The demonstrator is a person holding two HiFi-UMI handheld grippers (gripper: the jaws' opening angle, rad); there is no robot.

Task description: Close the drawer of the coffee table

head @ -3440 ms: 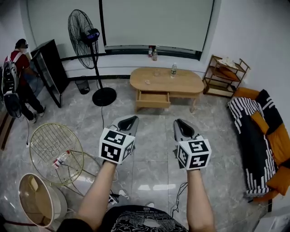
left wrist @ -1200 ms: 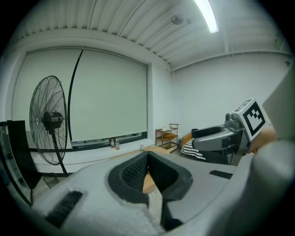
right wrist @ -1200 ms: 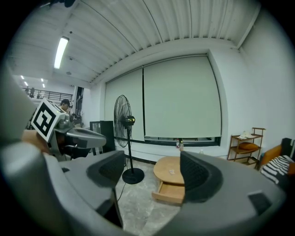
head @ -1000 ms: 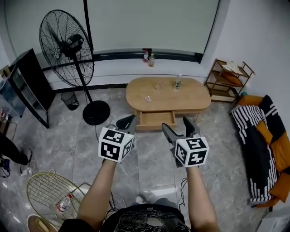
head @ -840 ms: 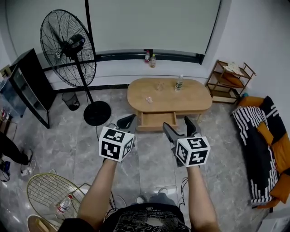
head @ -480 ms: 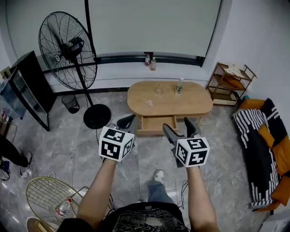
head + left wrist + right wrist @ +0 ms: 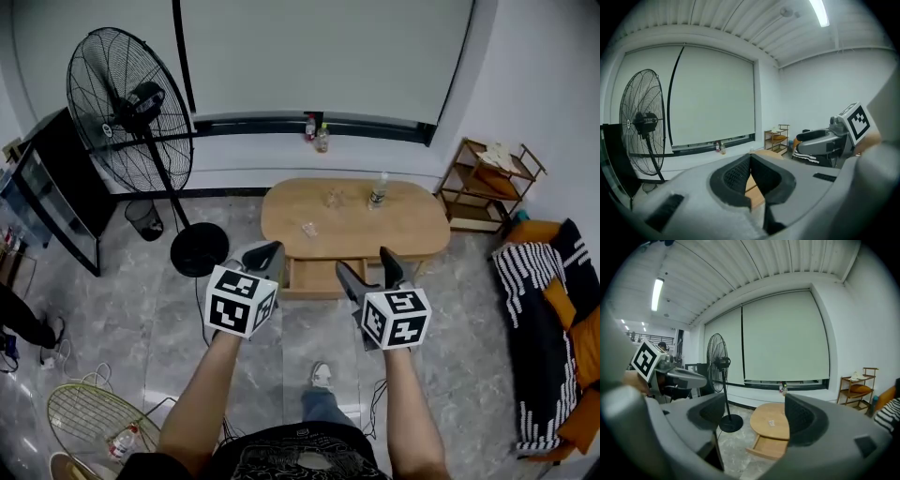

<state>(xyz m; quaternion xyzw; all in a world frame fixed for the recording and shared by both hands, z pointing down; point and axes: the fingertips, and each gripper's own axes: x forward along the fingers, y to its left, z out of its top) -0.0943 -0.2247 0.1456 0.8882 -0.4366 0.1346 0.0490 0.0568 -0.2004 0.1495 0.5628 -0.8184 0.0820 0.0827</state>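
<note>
Both grippers are held out in front of the person at about the same height, pointing toward the coffee table (image 7: 352,220). In the left gripper view, the left gripper (image 7: 750,161) has its jaws pressed together at the tips with nothing caught between them. The right gripper (image 7: 757,416) has its jaws spread wide and empty, and in the right gripper view the table and its drawer (image 7: 768,446) appear in the gap between them. Neither gripper touches the furniture.

In the head view the left gripper (image 7: 265,253) sits over the floor just left of the drawer (image 7: 314,277), and the right gripper (image 7: 368,270) sits just to its right.

The table stands on the tiled floor below the window wall, and its oval wooden top has its long axis running left to right across that view. The drawer is pulled out of the near long side, a little left of the table's middle. It slides at right angles to the top's long axis and points straight toward the person. Its front panel lies parallel to the table's long edge, and the open wooden box looks empty.

A plastic bottle (image 7: 378,189) stands upright on the tabletop toward the back. A large pedestal fan (image 7: 127,98) stands to the table's left, and a low wooden shelf (image 7: 487,183) to its right.
</note>
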